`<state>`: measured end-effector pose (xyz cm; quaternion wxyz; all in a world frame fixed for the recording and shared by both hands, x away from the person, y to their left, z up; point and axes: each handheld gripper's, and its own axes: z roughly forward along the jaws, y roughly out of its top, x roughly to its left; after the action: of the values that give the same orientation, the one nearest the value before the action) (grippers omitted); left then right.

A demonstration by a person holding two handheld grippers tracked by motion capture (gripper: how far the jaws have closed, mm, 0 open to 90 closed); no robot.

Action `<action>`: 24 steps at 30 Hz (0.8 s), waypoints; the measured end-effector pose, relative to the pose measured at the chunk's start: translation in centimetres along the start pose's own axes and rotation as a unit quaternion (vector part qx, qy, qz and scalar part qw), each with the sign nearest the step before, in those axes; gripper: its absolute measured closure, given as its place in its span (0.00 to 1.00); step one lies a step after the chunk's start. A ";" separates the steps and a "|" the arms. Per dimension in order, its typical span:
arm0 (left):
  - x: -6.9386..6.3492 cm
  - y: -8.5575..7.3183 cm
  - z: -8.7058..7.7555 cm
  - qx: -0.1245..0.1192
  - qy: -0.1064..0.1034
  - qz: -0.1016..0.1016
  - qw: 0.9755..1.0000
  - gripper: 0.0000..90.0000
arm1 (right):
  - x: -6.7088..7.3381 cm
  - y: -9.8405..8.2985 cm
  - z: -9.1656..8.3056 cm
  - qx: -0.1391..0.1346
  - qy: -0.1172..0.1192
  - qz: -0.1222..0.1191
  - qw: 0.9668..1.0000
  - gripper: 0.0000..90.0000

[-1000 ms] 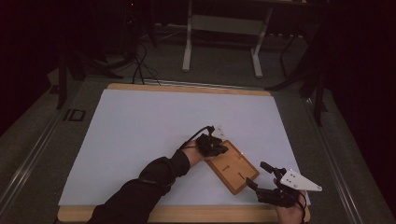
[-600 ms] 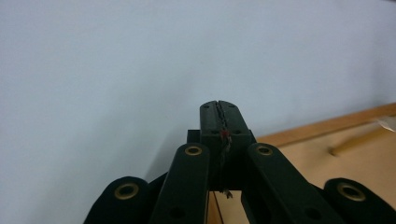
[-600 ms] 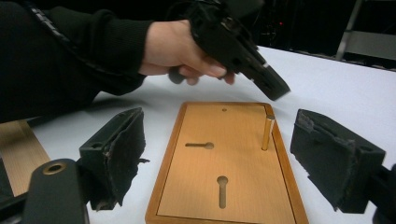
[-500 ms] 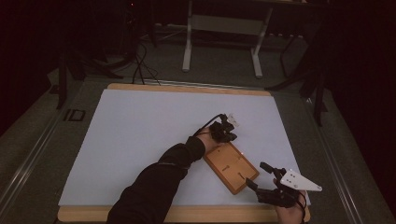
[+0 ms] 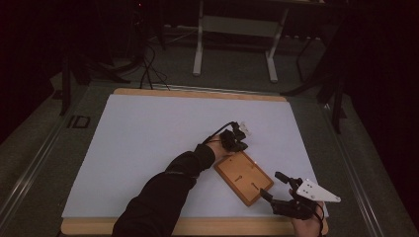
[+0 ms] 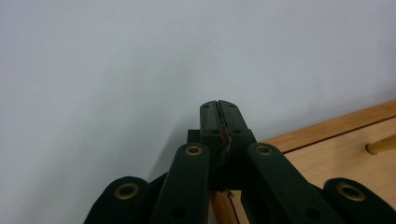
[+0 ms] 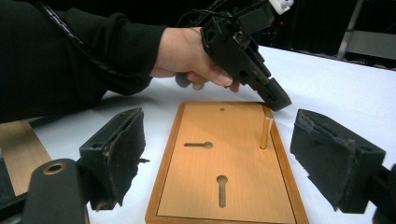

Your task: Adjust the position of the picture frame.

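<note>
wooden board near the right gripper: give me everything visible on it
The wooden board is a flat rectangular plaque of light, orange-toned wood with a raised darker rim. Its face shows two keyhole-shaped slots and a small round hole near the far end. A slim brass-coloured peg stands upright by one long edge. The board lies flat on the white table cover, angled to the table's edges. The left gripper, jaws shut, hangs just above the peg's top; contact cannot be told. The right gripper, open, faces it, apart.

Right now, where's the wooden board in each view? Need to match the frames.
High view: wooden board lower centre-right on the white mat, between both grippers.
Left gripper view: its corner at lower right, beside the shut jaws.
Right gripper view: centre, between the open jaws.
Shared landmark: the upright brass peg.
</note>
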<state>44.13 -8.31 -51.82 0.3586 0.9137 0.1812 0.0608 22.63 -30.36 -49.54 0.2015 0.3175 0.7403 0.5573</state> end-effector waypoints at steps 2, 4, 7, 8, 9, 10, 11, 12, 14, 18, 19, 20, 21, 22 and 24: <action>0.1 -0.2 -0.2 0.003 -0.001 -0.002 1.000 1.00 | 0.0 0.0 0.0 -0.001 0.000 0.000 1.000 0.19; 0.0 -0.3 -0.3 0.003 0.001 -0.003 1.000 1.00 | 0.1 0.0 0.0 0.000 -0.001 -0.001 1.000 0.19; -0.2 -1.1 -1.1 0.008 0.007 -0.003 1.000 1.00 | 0.1 0.0 0.0 0.000 -0.001 -0.001 1.000 0.19; -0.3 -1.4 -1.3 0.005 0.007 -0.008 1.000 1.00 | 0.0 0.0 0.0 0.000 -0.001 0.000 1.000 0.19; -0.2 -1.7 -1.6 0.008 0.007 -0.008 1.000 1.00 | 0.0 0.0 0.0 0.000 -0.001 0.000 1.000 0.19; -0.2 -1.7 -1.6 0.008 0.007 -0.008 1.000 1.00 | 0.0 0.0 0.0 0.000 -0.001 0.000 1.000 0.19; -0.3 -2.2 -2.2 0.011 0.006 -0.009 1.000 1.00 | 0.0 0.0 0.0 0.000 -0.001 0.000 1.000 0.19; -0.3 -2.5 -2.4 0.013 0.005 -0.010 1.000 1.00 | 0.0 0.0 0.0 0.000 -0.001 -0.001 1.000 0.19; -0.4 -2.9 -2.7 0.023 0.006 -0.004 1.000 1.00 | 0.1 0.0 0.0 0.001 -0.001 -0.002 1.000 0.19; -0.8 -3.9 -3.3 0.031 0.004 -0.006 1.000 1.00 | 0.2 0.1 0.1 0.001 -0.002 -0.003 1.000 0.19; -1.0 -4.1 -3.5 0.030 0.006 -0.006 1.000 1.00 | 0.2 0.1 0.1 0.001 -0.003 -0.003 1.000 0.19; -1.2 -4.4 -3.7 0.029 0.005 -0.009 1.000 1.00 | 0.1 0.0 0.1 0.001 -0.003 -0.003 1.000 0.19; -1.2 -4.6 -3.9 0.030 0.003 -0.006 1.000 1.00 | 0.1 0.0 0.1 0.001 -0.003 -0.002 1.000 0.19; -1.2 -4.6 -3.9 0.030 0.003 -0.006 1.000 1.00 | 0.1 0.0 0.1 0.001 -0.003 -0.002 1.000 0.19; -1.4 -5.3 -4.5 0.027 -0.001 -0.008 1.000 1.00 | 0.1 0.0 0.1 0.002 -0.002 0.001 1.000 0.19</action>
<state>40.18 -2.42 -52.09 0.3340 0.9217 0.1903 0.0523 22.66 -30.22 -49.57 0.2023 0.3199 0.7405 0.5553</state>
